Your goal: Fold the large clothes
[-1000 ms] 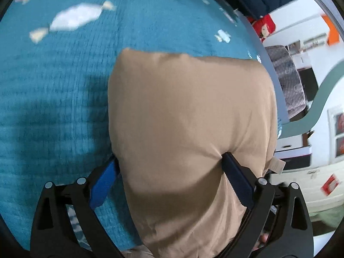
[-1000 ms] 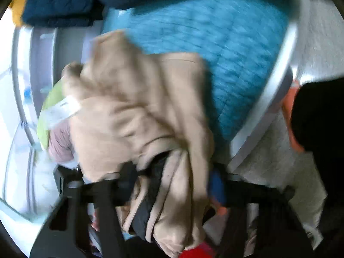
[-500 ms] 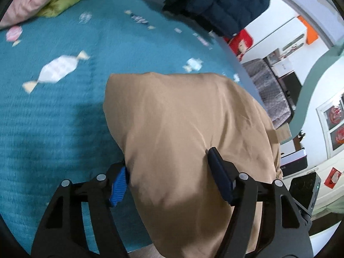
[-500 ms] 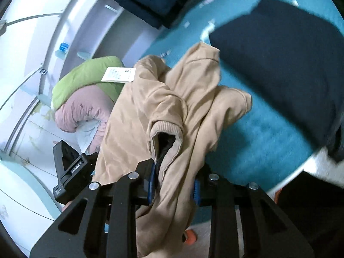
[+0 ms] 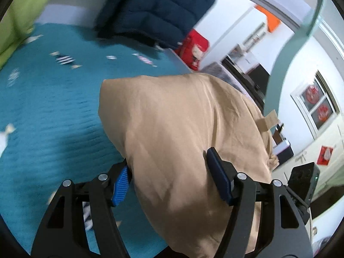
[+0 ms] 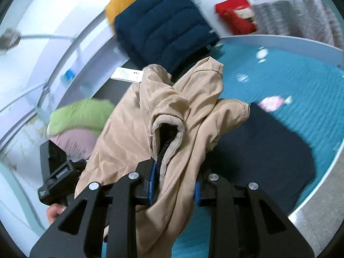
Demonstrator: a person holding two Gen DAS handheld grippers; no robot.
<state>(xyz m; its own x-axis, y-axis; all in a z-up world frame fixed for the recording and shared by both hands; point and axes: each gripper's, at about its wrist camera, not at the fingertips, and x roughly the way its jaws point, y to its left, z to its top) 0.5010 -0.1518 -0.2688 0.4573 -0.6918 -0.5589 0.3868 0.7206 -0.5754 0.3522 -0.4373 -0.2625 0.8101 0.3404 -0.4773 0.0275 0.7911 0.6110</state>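
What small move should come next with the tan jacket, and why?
Probably lower it onto the teal bed and spread it. Both the left gripper and right gripper clamp the tan jacket, which hangs bunched, its cuff crumpled.

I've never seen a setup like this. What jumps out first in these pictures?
A big tan jacket fills the middle of both views, bunched between each black tool's blue pads, left tool and right tool. Under it spreads a teal bedspread, and a navy puffer jacket lies at the far edge.
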